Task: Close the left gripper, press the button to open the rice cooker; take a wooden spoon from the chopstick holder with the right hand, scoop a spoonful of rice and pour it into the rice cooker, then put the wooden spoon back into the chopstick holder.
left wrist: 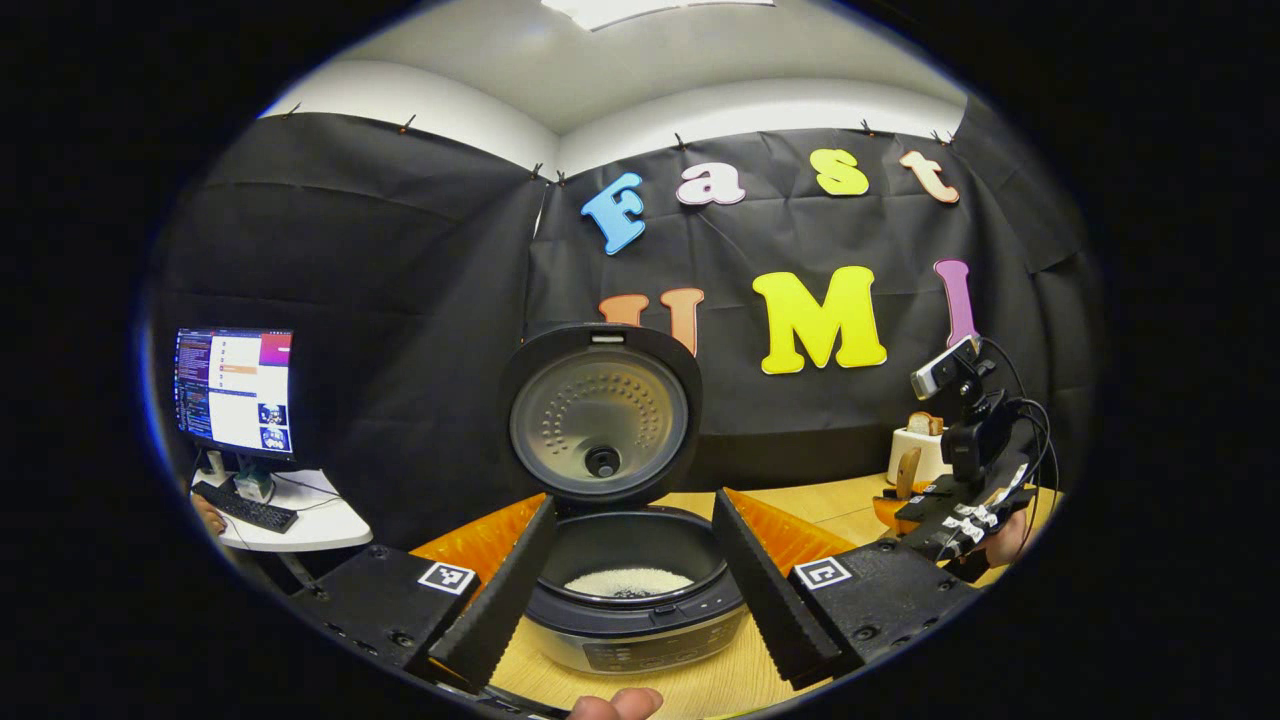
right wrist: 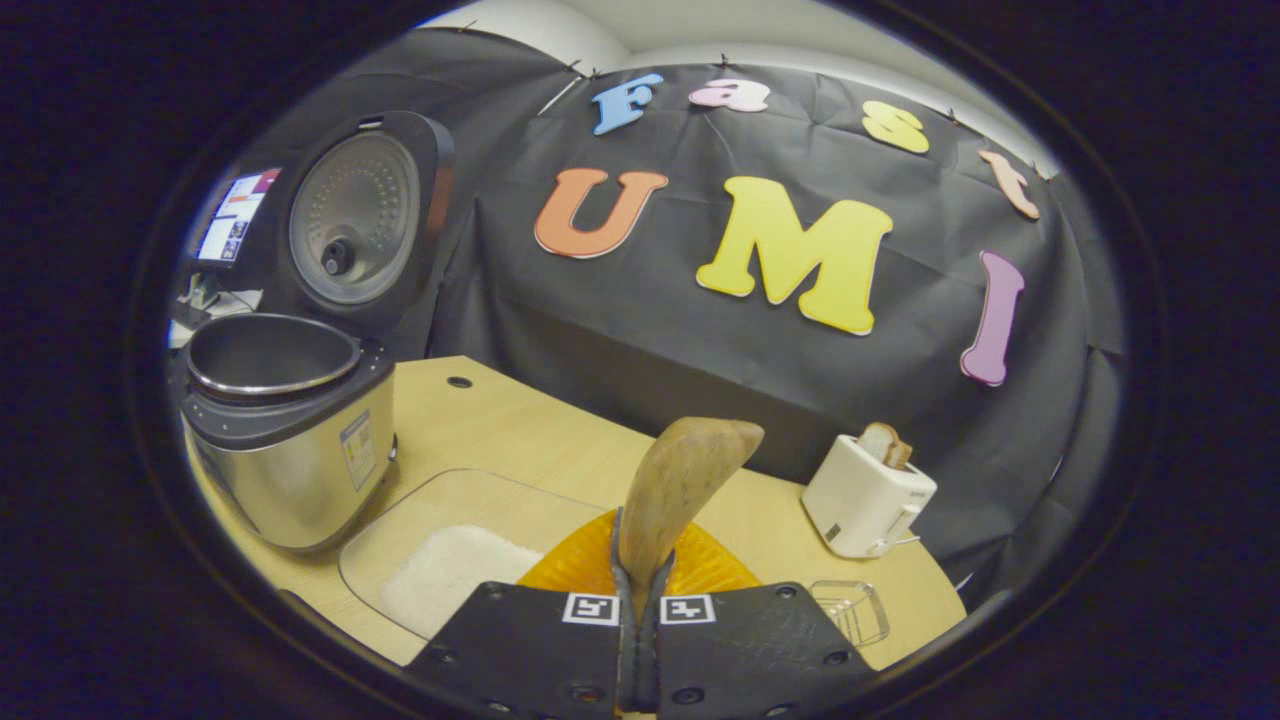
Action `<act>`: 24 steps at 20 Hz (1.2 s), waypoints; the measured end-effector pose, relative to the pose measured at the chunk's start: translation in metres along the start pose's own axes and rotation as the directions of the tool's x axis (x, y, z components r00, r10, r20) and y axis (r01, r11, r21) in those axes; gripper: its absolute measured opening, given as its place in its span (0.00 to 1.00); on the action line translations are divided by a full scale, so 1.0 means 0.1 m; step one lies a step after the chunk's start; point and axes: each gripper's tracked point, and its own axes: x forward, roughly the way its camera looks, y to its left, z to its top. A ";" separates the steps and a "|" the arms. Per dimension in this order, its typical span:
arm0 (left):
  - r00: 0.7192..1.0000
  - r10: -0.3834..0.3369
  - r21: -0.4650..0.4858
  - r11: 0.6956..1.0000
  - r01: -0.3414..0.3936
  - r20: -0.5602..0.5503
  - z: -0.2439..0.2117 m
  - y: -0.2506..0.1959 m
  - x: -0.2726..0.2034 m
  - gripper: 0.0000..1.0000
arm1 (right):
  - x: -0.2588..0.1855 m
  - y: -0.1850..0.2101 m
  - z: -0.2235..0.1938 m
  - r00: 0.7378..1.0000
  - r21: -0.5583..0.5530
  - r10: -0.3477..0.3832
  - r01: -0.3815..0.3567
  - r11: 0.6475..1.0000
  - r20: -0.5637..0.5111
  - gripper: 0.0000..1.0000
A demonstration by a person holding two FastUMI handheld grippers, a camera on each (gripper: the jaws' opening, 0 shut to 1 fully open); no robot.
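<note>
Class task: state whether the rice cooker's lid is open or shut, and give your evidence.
Open. The lid stands upright behind the rice cooker, its inner plate facing forward, and white rice shows inside the pot.

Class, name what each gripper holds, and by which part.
Right gripper: the wooden spoon, gripped at its handle end. Left gripper: nothing.
</note>
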 end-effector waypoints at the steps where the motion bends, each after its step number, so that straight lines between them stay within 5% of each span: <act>1: 1.000 0.004 0.003 1.000 -0.004 0.002 0.01 0.02 0.00 0.99 | -0.01 0.05 0.00 1.000 0.015 0.005 -0.005 1.000 -0.002 0.00; 9: 0.998 0.057 -0.038 0.998 -0.057 -0.001 0.02 0.30 -0.05 0.99 | -0.01 0.58 0.05 0.991 0.177 0.125 -0.115 0.977 -0.045 0.00; 14: 0.999 0.050 -0.012 0.999 -0.050 0.002 0.05 0.30 -0.08 0.99 | 0.03 0.70 0.10 0.979 0.326 0.191 -0.160 0.932 -0.066 0.00; 17: 0.999 0.042 -0.007 0.999 -0.042 0.000 0.05 0.26 -0.08 1.00 | 0.07 0.66 0.14 0.972 0.459 0.225 -0.171 0.872 -0.065 0.00; 24: 0.998 0.054 -0.018 0.998 -0.054 -0.009 0.05 0.27 -0.09 1.00 | 0.16 0.56 0.12 0.953 0.721 0.300 -0.185 0.667 -0.033 0.00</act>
